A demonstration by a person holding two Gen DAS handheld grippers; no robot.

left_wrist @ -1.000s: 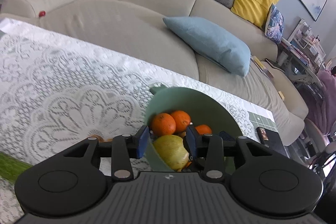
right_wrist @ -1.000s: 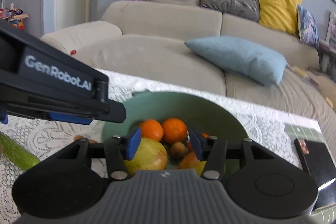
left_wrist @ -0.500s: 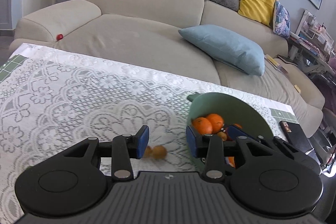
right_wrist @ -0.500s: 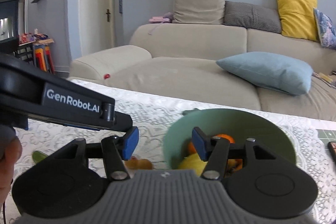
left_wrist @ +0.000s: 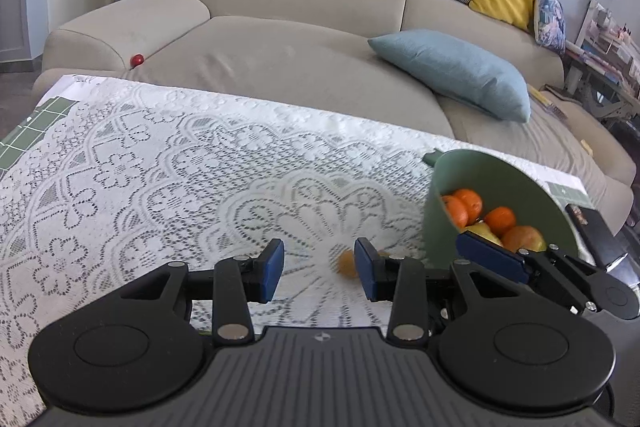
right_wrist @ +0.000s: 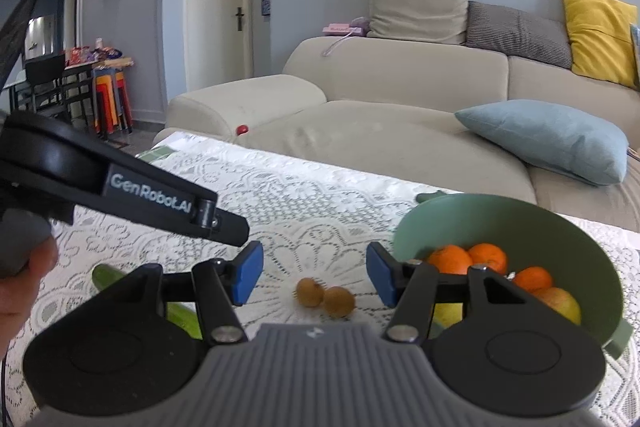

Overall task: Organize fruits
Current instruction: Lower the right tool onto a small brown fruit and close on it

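Observation:
A green bowl (right_wrist: 520, 211) on the lace cloth holds several oranges (right_wrist: 452, 259), a reddish-yellow apple (right_wrist: 560, 303) and a yellow fruit. Two brown kiwis (right_wrist: 339, 301) lie on the cloth just left of it. My right gripper (right_wrist: 314, 275) hovers above them, open, its pads touching neither. In the left wrist view the bowl (left_wrist: 500, 179) is at the right and one blurred kiwi (left_wrist: 345, 263) lies by the right fingertip. My left gripper (left_wrist: 319, 269) is open and holds nothing. A blue finger (left_wrist: 488, 259) of the right tool reaches in front of the bowl.
A green cucumber (right_wrist: 106, 275) lies on the cloth at the left, under the left tool's black body (right_wrist: 152, 191); a hand (right_wrist: 20, 279) holds that tool. A dark phone-like slab (left_wrist: 596, 231) lies right of the bowl. A beige sofa (left_wrist: 280, 67) runs behind the table.
Both grippers have swung left, away from the bowl, which now sits at the right of each view. The kiwis have come into view between the right fingers. The right jaws stand slightly wider.

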